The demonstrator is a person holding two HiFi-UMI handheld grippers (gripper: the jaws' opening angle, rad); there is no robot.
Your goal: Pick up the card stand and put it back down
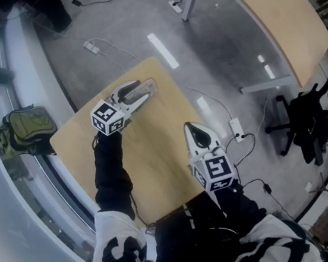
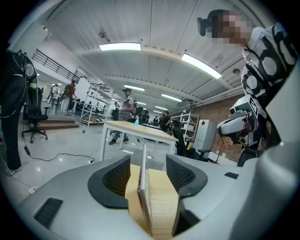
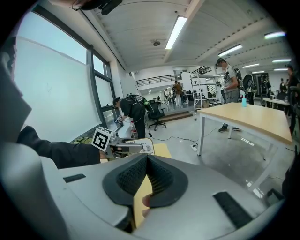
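A: Where is the card stand (image 2: 143, 187)?

B: Between the jaws of the left gripper (image 1: 145, 89). In the left gripper view it stands upright and edge-on, a thin sheet down the middle of the frame, with the pale wood of the worktop (image 1: 155, 158) under it.

A: Is it gripped?

B: No. The jaws are spread. A strip of wood shows on either side of the sheet, wider on the right, and neither pad presses on it. Its foot is cut off at the bottom of that frame, so I can't tell how it sits on the wood.

A: And from above?

B: In the head view the stand is at the upper edge of the worktop, left of the frame's centre. The left gripper reaches up to it from the lower left, its marker cube (image 1: 108, 118) behind the jaws and a black sleeve (image 1: 110, 170) trailing down the frame.

A: The right gripper (image 3: 147, 158)?

B: Jaws clenched, tips meeting, nothing between them. In the head view it is over the worktop's right edge, well apart from the stand. Its own view shows the left gripper and the stand at left middle, and the stand's face carries a printed square code.

A: Around the worktop?

B: Grey floor (image 1: 213, 49) with a white power strip (image 1: 236, 128), a green bag (image 1: 26, 130) at the left edge, a long table (image 1: 275, 17) upper right and a black office chair (image 1: 306, 120) at the right.
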